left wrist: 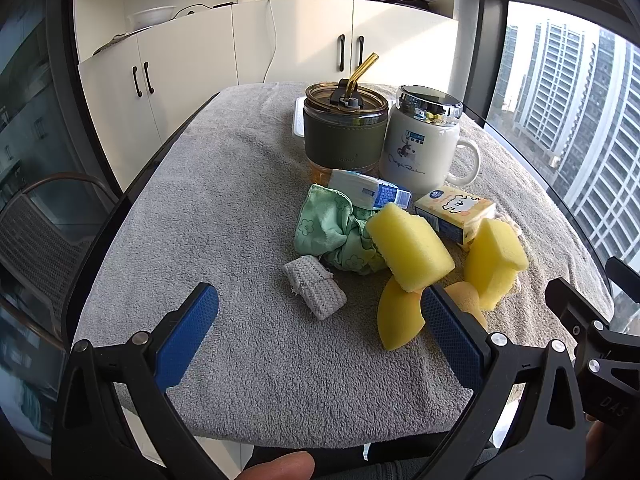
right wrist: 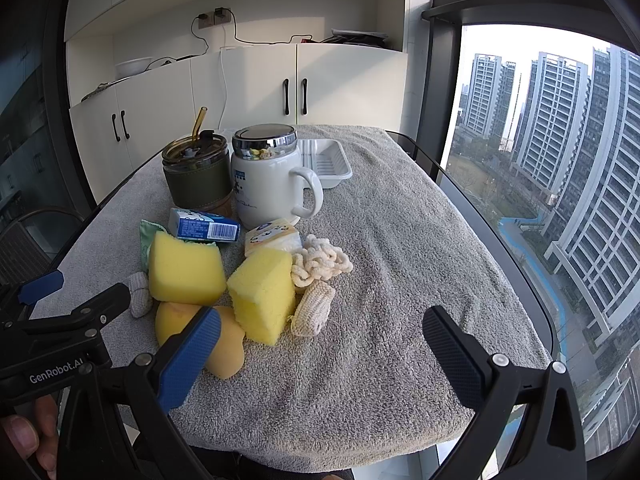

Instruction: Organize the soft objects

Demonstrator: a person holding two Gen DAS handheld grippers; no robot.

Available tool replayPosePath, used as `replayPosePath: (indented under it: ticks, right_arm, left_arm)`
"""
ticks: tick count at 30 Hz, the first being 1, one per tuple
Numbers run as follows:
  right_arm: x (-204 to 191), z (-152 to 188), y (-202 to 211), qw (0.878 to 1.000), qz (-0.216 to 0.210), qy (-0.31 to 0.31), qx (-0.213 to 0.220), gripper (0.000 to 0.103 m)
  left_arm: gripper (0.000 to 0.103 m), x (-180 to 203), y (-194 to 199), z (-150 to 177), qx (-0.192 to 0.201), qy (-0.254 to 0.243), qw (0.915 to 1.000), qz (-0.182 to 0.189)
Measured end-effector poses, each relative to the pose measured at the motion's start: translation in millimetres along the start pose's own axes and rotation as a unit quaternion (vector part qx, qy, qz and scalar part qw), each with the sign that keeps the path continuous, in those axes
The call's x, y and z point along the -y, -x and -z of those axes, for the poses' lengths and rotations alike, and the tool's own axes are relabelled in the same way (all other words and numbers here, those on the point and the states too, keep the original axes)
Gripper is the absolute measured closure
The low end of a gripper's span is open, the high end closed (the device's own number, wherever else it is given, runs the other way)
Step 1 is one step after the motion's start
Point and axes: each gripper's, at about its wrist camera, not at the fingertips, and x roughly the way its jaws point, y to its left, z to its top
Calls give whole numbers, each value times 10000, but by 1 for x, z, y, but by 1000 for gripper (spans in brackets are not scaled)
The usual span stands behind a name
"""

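A pile of soft things lies mid-table: two yellow sponge blocks [left wrist: 410,250] [left wrist: 494,262], rounded orange-yellow sponges [left wrist: 398,318], a green floral cloth [left wrist: 332,232], a grey knitted roll [left wrist: 316,292], a cream knitted roll [right wrist: 312,312] and a cream loop scrunchie [right wrist: 320,262]. Two tissue packs [left wrist: 370,192] [left wrist: 454,212] lie behind them. My left gripper [left wrist: 320,328] is open and empty, just before the grey roll. My right gripper [right wrist: 322,344] is open and empty, before the cream roll.
A dark green tumbler with a straw [left wrist: 346,128] and a white lidded mug [left wrist: 420,140] stand behind the pile. A white plastic tray [right wrist: 326,162] sits at the far end. A grey towel [left wrist: 224,208] covers the glass table. A chair [left wrist: 36,236] stands left.
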Motion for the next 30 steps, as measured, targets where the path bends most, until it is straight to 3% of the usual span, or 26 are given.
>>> replayPosePath:
  ticks: [30]
  right_arm:
    - [0,0,1,10000,1,-4,-12,0]
  left_arm:
    - [0,-2,0,0,-7,11,10000,14]
